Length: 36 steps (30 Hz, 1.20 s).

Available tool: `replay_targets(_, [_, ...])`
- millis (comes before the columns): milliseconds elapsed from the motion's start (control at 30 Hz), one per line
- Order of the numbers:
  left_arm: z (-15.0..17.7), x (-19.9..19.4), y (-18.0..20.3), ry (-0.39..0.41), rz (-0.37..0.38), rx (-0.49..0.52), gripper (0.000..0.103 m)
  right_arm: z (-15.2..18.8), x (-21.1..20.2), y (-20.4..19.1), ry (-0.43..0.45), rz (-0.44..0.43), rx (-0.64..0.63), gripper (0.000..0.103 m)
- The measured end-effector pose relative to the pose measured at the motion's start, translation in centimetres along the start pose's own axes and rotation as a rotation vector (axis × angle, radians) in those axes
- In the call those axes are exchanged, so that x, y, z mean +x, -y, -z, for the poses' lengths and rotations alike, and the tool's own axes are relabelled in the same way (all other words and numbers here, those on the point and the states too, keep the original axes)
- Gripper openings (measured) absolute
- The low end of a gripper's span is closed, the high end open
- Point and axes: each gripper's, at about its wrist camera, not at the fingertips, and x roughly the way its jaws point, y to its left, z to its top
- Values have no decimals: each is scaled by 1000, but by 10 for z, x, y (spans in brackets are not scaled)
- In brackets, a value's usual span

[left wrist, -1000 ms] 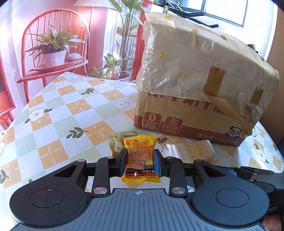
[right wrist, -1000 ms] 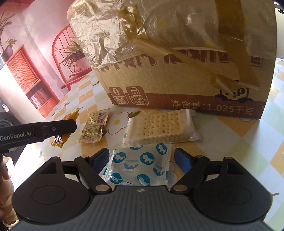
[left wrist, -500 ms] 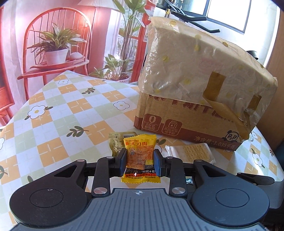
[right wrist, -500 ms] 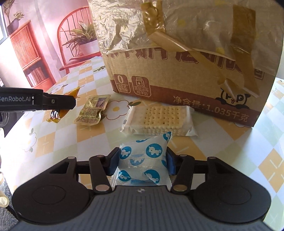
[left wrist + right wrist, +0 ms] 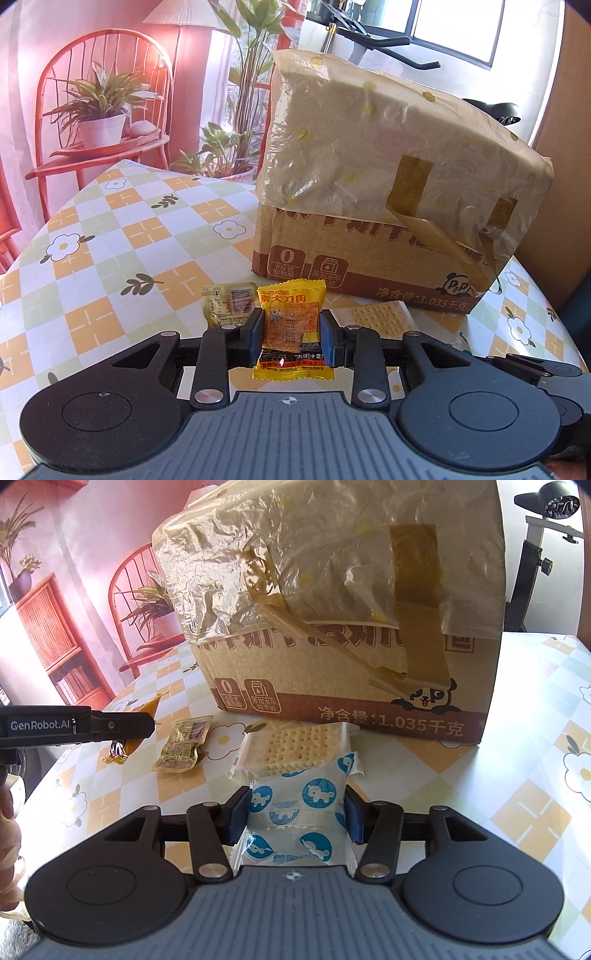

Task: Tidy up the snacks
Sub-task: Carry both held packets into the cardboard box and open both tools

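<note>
We hold a gripper in each hand over the desk [image 5: 92,258], which is covered with a checked cloth printed with flowers and leaves. Our left gripper [image 5: 291,328] is clamped on a yellow snack packet [image 5: 291,325], its blue pads pressing both side edges so the packet stands upright between them, lifted off the cloth. Our right gripper [image 5: 295,814] has just been closing, and its pads now press the sides of a white packet with blue unicorn circles [image 5: 299,812], which bulges between them.

Behind both packets stands a large cardboard box [image 5: 351,701] with brown printed lettering and a panda drawing near its lower corner. Crinkled clear plastic [image 5: 369,147] wraps its upper part, held by strips of brown tape, one of which has peeled loose and hangs across the front.

A clear-wrapped cracker pack [image 5: 291,746] lies flat on the desk just in front of the box, directly beyond the unicorn packet. To its left in the right wrist view lies a small gold sachet [image 5: 183,746], also flat on the cloth. Further left in that view the left gripper's dark finger crosses the picture side-on with the yellow packet's edge showing behind it.

A red chair [image 5: 107,92] carrying a potted plant [image 5: 99,107] stands beyond the desk.
</note>
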Motion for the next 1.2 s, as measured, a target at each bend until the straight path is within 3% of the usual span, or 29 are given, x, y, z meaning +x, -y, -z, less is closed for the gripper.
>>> replay_targets(300, [-28,-20,8,94,21,33,33,-39,-41,-3,162,-35,-22,53])
replay_targets(567, [-93,-53,27,273,84,87,33,-101,-94,2,364,-81,-16,53])
replay_targets(700, [-130,-48,45,312,118,132,33,-145,-101,6,437,-37,-75,53])
replay_targets(867, [-170,-13,76,299,125,192,33,-193,-65,31,384,66,-64,53])
replay_targets(967, [-181,9,95,274,123,240,33,-203,-43,43,324,126,-77,54])
replay_targets(1067, [-186,32,105,235,126,252,35,-205,-30,52,283,125,-53,57])
replay_targets(1100, [-186,39,106,218,137,250,38,-203,-27,54,268,126,-47,61])
replay_targets(1200, [-185,51,99,178,127,238,63,-203,-30,57,272,104,-35,68])
